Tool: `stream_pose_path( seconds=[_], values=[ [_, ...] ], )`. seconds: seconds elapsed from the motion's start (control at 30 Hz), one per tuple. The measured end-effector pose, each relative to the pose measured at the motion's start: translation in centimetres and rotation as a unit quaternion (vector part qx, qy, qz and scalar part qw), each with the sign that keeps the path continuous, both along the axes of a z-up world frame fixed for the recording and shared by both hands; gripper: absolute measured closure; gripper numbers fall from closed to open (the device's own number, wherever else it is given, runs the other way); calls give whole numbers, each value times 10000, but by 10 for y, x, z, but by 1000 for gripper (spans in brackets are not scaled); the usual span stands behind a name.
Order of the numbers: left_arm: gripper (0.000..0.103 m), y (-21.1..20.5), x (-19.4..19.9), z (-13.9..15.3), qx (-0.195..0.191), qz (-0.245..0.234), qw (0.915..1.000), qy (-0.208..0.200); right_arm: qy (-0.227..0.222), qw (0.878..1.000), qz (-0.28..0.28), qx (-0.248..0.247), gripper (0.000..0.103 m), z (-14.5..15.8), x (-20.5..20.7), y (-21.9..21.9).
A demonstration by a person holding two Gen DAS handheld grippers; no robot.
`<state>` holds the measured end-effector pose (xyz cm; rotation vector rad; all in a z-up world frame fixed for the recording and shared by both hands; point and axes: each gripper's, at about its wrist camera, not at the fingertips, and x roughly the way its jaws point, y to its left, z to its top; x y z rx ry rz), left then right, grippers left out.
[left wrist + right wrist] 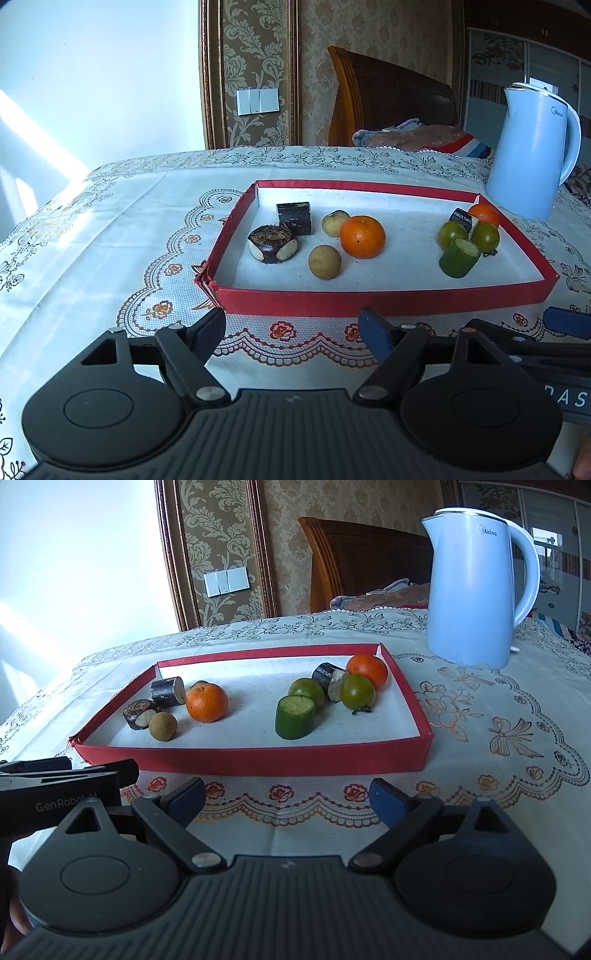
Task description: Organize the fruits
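A shallow red tray [369, 295] [258, 762] holds two groups of fruit. On the left lie a mandarin [362, 236] [206, 703], two brown longans [324, 261] [163, 726], a water chestnut [272, 244] and a dark cane piece [294, 218] [168, 691]. On the right lie a green cane piece [459, 257] [295, 717], two green tomatoes [485, 236] [357, 692], a small mandarin [484, 214] [367, 670] and a dark cane piece [327, 675]. My left gripper [293, 332] and right gripper [286, 799] are open and empty, just before the tray's near wall.
A light blue kettle [532, 155] [476, 590] stands behind the tray's right end. The table has a lace cloth [110, 240]. A wooden headboard [388, 99] and bedding lie beyond. The other gripper shows at each view's edge [569, 325] [55, 775].
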<state>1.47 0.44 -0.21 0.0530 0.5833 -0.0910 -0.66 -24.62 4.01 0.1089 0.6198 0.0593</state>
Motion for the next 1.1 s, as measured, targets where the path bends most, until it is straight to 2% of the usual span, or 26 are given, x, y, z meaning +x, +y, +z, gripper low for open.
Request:
stream_pose_path(
  seconds=[0.57,1.1],
  values=[
    [24,-3,1,-1,137,-67,9999,50,42,10000,-28,6,5,-2,2,-1],
    [24,-1,2,-1,115,-56,9999,64,49,10000,-46,22,4,-2,2,-1]
  ],
)
